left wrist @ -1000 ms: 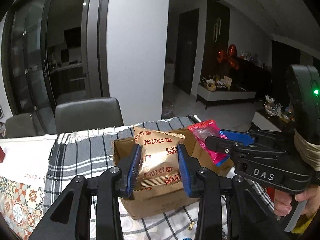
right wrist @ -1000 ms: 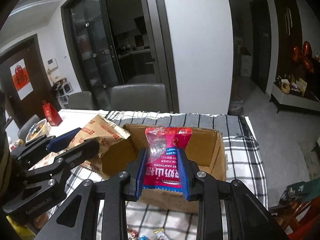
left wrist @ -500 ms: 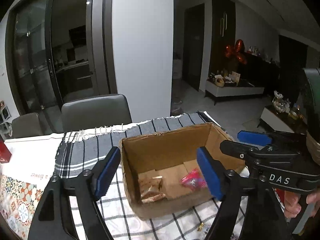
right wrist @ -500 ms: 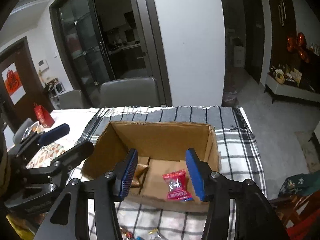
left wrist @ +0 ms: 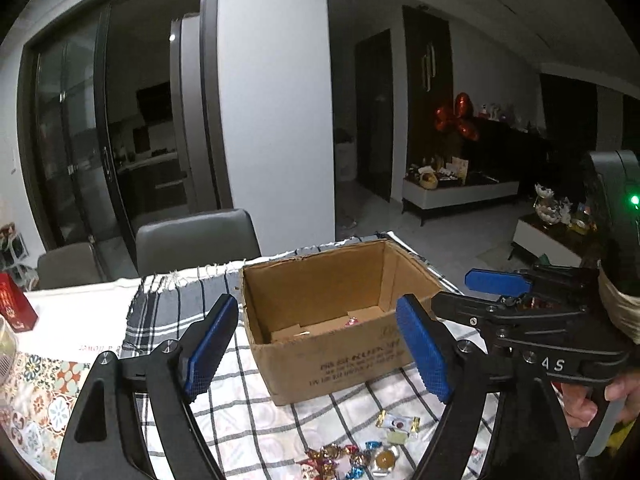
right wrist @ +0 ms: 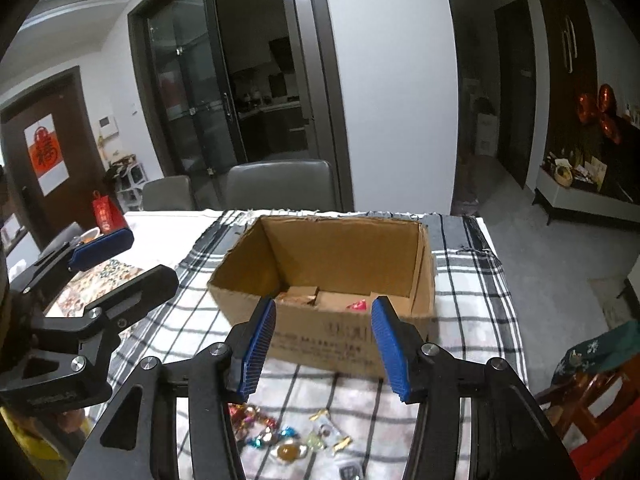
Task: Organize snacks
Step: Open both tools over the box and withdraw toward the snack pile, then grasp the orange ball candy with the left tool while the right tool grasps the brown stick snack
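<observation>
An open cardboard box (left wrist: 340, 356) (right wrist: 348, 248) stands on the checked cloth. Inside it lie a tan biscuit packet (right wrist: 296, 296) on the left and a red snack packet (right wrist: 358, 306) (left wrist: 352, 322) on the right, both mostly hidden by the front wall. My left gripper (left wrist: 316, 299) (right wrist: 136, 260) is open and empty, held short of the box's near wall. My right gripper (right wrist: 325, 302) (left wrist: 472, 294) is also open with nothing between its pads, just in front of the box. Several wrapped candies (left wrist: 360, 448) (right wrist: 288, 436) lie on the cloth below both grippers.
The checked cloth (right wrist: 464, 280) runs to the table's right edge, with floor beyond. A patterned cloth (left wrist: 36, 384) and a red carton (left wrist: 12, 304) are at the left. Grey chairs (right wrist: 280, 184) stand behind the table. A hand (left wrist: 592, 404) holds the right gripper's handle.
Both grippers opened and let their packets fall into the box. Both then drew back from the box, and the candies on the cloth came into view.
</observation>
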Available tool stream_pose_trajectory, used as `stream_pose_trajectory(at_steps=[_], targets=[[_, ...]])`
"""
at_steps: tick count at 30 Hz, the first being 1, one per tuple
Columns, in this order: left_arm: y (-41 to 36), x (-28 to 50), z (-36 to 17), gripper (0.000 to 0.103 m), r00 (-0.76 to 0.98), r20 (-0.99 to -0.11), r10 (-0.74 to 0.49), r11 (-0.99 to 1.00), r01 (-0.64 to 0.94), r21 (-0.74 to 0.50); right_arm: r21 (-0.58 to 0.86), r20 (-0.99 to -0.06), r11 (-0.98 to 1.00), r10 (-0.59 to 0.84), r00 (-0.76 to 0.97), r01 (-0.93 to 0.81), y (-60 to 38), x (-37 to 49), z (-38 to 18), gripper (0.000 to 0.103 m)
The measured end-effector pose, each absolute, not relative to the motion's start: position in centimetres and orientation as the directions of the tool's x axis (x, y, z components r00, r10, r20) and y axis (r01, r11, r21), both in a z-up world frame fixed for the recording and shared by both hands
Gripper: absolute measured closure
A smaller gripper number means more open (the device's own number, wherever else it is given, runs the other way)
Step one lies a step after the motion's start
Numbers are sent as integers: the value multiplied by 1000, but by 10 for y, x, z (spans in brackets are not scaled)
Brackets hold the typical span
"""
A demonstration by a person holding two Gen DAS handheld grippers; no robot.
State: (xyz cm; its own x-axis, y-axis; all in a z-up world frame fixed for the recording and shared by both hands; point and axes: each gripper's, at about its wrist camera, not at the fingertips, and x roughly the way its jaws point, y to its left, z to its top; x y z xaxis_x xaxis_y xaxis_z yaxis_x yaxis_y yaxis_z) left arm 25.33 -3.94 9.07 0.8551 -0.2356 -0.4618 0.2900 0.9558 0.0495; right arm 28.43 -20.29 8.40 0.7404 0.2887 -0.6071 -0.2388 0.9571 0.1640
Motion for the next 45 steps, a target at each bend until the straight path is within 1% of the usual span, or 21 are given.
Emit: stream_pose_trajectory(at_steps=[5,8,16,21,24,31,33,35,38,40,42,45], targets=[[-41,226,91,22,864,-436,-250,951,303,56,152,-572,965,264,776,-215,-208,253,85,52],[-44,209,88,22,862,-432,-265,946,320,58,164,-568,963,270,777,-214,-211,237,82,52],[-48,177,66,24,841,-440,-315,932,362,24,164,-556,964,267,787,-211,-213,199,68,52],[-50,164,47,26,823,-459,-333,925,380,10,132,-551,971,240,799,-201,-210,178,51,52],[-52,157,35,30,820,-469,-327,923,385,29,103,-559,972,230,796,-209,-207,170,40,52],[-56,144,10,33,808,-488,-329,912,406,57,72,-578,976,209,789,-206,-205,153,13,52],[-60,142,2,37,798,-501,-336,906,419,59,75,-586,977,203,784,-198,-206,151,7,52],[-63,144,-7,38,787,-514,-342,899,433,65,83,-598,978,201,776,-190,-208,150,-2,52],[-68,148,-20,44,768,-536,-350,888,454,71,88,-630,980,195,751,-180,-212,151,-19,52],[-72,151,-30,44,754,-556,-350,881,467,80,94,-647,980,196,736,-178,-214,152,-27,52],[-76,155,-39,49,739,-574,-352,871,483,88,96,-667,980,194,720,-175,-215,154,-37,52],[-81,164,-51,52,719,-599,-353,858,504,98,99,-684,979,196,703,-176,-217,158,-48,52]])
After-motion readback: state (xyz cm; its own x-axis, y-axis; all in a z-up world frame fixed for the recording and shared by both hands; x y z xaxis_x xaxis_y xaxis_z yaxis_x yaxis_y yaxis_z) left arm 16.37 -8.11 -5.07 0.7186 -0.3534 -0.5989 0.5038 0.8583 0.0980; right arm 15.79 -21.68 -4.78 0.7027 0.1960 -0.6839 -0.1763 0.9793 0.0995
